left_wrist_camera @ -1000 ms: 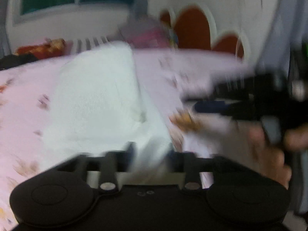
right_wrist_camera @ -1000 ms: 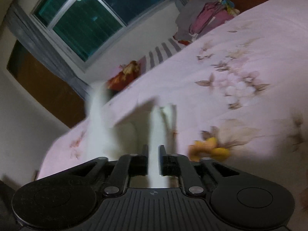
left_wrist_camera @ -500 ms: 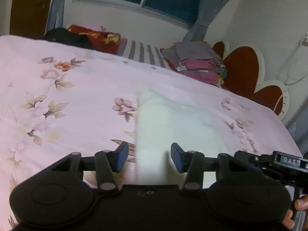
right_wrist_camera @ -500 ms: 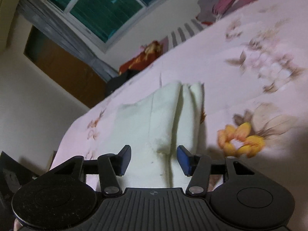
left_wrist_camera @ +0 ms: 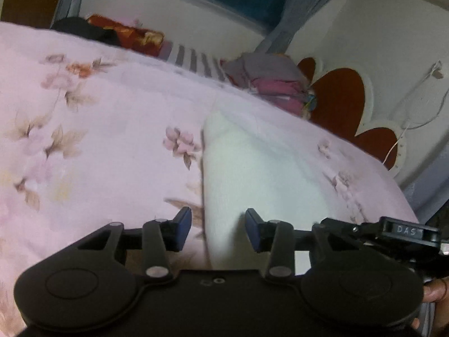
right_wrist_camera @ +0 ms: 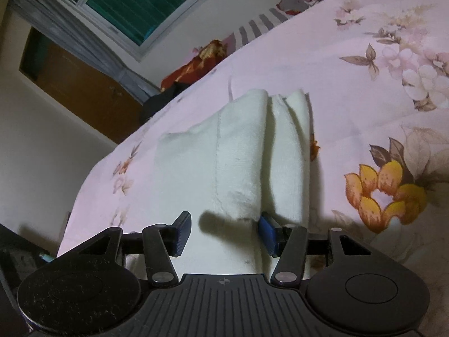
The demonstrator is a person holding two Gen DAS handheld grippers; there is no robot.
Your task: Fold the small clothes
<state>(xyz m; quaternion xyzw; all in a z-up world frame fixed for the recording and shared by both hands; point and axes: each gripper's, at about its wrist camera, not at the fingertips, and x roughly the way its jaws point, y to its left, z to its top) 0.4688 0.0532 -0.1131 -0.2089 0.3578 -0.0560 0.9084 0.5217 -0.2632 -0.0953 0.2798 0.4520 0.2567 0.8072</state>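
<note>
The left gripper (left_wrist_camera: 218, 229) tilts down over the bed, jaws closing, pads straddling but clear of the folded cream-white fleecy garment (left_wrist_camera: 252, 174). The right gripper (right_wrist_camera: 224, 231) tilts down likewise, jaws apart around the garment's (right_wrist_camera: 233, 163) near edge. The garment lies on the pink floral bedsheet (left_wrist_camera: 98, 140), long axis running away from both grippers.

Dim indoor light, motion blur, fisheye warp

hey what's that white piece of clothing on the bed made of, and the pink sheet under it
The white garment looks like soft fleece or terry: matte, with a nubby surface and thick, rounded folds. The pink sheet looks like thin woven cotton or a blend: smooth, flat, with a printed flower pattern and shallow creases. Neither can be told for sure.
</note>
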